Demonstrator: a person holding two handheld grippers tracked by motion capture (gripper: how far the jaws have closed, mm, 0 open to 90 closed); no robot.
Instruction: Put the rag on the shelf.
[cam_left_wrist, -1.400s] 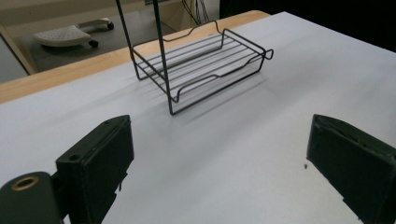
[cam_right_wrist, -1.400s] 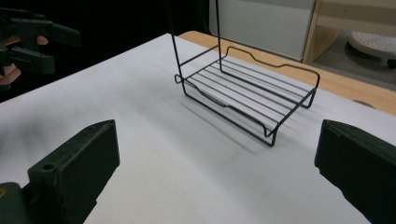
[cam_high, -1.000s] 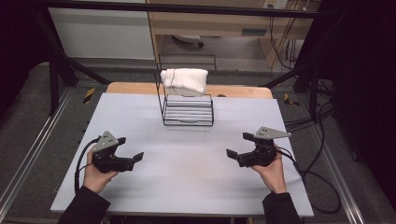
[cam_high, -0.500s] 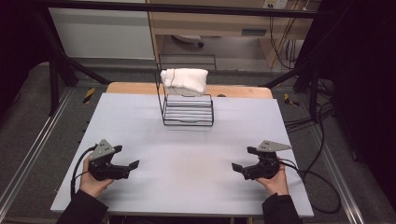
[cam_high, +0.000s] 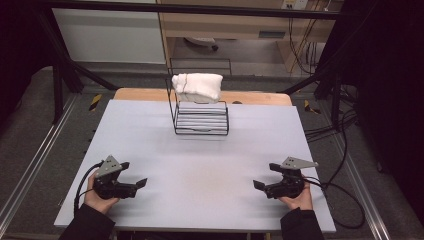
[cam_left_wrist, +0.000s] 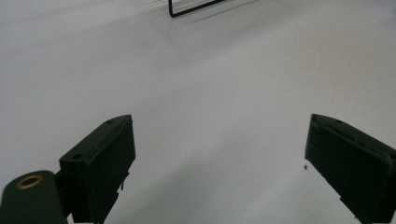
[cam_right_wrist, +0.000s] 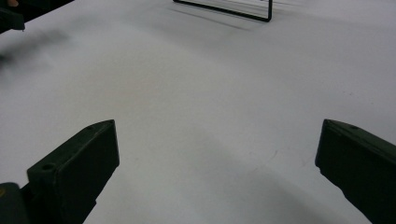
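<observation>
A black wire rack (cam_high: 201, 119) stands at the far middle of the white table (cam_high: 200, 165), with a white folded cloth (cam_high: 197, 86) draped over its back rail. My left gripper (cam_high: 136, 175) rests low near the front left, open, nothing between its jaws. My right gripper (cam_high: 265, 177) sits near the front right, open and empty too. In the left gripper view my left gripper (cam_left_wrist: 219, 163) has both jaws spread wide over bare table, and the rack's base (cam_left_wrist: 196, 7) shows at the top. The right gripper view has my right gripper (cam_right_wrist: 219, 172) wide apart, with the rack base (cam_right_wrist: 233, 11) far ahead.
A wooden board edge (cam_high: 140, 94) runs behind the table. Black frame bars (cam_high: 65, 65) and cables (cam_high: 340, 150) flank the table on the floor. The other gripper (cam_right_wrist: 14, 14) shows at the top left of the right gripper view.
Both hands have drawn the grippers back toward the front edge of the table and slightly outward. Both stay open and empty.
</observation>
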